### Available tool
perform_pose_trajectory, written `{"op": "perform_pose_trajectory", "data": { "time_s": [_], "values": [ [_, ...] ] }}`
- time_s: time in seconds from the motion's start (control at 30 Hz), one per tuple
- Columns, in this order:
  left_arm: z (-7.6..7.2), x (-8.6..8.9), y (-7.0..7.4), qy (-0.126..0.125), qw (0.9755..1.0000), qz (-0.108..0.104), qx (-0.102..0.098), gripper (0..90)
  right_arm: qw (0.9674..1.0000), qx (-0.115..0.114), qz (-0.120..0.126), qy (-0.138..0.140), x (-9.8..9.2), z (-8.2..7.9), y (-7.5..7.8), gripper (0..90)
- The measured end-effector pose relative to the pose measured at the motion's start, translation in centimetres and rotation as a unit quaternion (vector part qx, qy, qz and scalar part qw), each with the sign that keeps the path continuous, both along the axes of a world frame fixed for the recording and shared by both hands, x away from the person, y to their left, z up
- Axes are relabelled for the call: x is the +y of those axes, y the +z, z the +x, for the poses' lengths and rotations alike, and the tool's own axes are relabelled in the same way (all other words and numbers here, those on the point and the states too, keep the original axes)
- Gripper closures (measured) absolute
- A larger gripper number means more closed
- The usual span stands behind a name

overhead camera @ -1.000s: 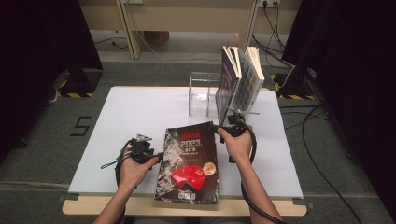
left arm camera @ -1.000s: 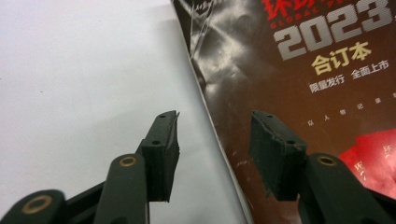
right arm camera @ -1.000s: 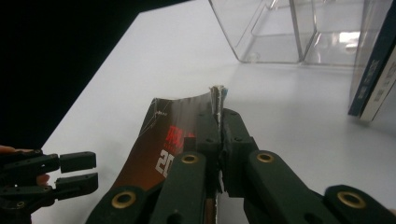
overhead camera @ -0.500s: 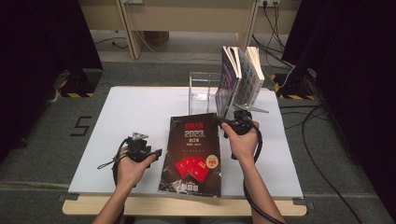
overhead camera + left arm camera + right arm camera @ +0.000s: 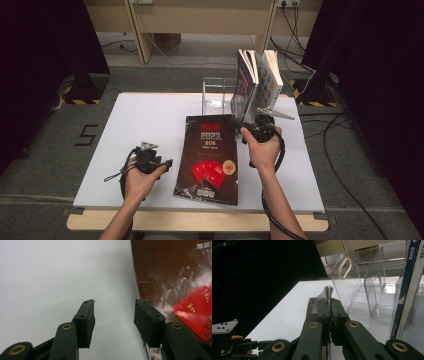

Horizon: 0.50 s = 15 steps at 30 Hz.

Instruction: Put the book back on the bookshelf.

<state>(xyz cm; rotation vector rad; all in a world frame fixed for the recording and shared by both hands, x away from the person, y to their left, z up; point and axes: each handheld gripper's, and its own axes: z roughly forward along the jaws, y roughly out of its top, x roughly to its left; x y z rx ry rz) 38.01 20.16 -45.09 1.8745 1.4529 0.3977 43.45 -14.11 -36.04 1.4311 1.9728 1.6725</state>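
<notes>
A dark book (image 5: 211,157) with red cards printed on its cover lies face up near the middle of the white tabletop (image 5: 140,120), its near end close to the tabletop's near edge and its far end reaching toward the rack. Its far right corner is pinched by the right claw (image 5: 239,125); in the right gripper view the two black jaws are pressed together on the thin edge of the book (image 5: 328,293), which stands between them like a blade.

The right hand (image 5: 262,147) holds that gripper just right of the book's far part, a black cable trailing back along the forearm.

Left of the book, the left claw (image 5: 167,162) points right toward the book's left edge, close to it but apart. In the left gripper view the left claw (image 5: 115,320) is spread, with bare tabletop showing between the jaws, and the right-hand jaw sits over the book's left margin (image 5: 175,277). The left hand (image 5: 140,180) grips it near the tabletop's near left part.

Beyond the book, at the far edge of the tabletop, stands a clear plastic rack (image 5: 216,95) with upright dividers. Its right compartments hold two books (image 5: 257,82) upright, leaning slightly, touching the rack. The rack's left compartments look empty.
</notes>
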Motion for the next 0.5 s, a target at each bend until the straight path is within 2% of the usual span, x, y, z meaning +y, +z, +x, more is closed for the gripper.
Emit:
{"op": "perform_pose_trajectory", "data": {
  "time_s": [0.5],
  "values": [
    [0.0,0.0,0.1,0.001,1.0,-0.002,-0.001,49.9,0.9989,-0.046,0.013,-0.001,-0.4,-0.6,2.0,87.9]
  ]
}}
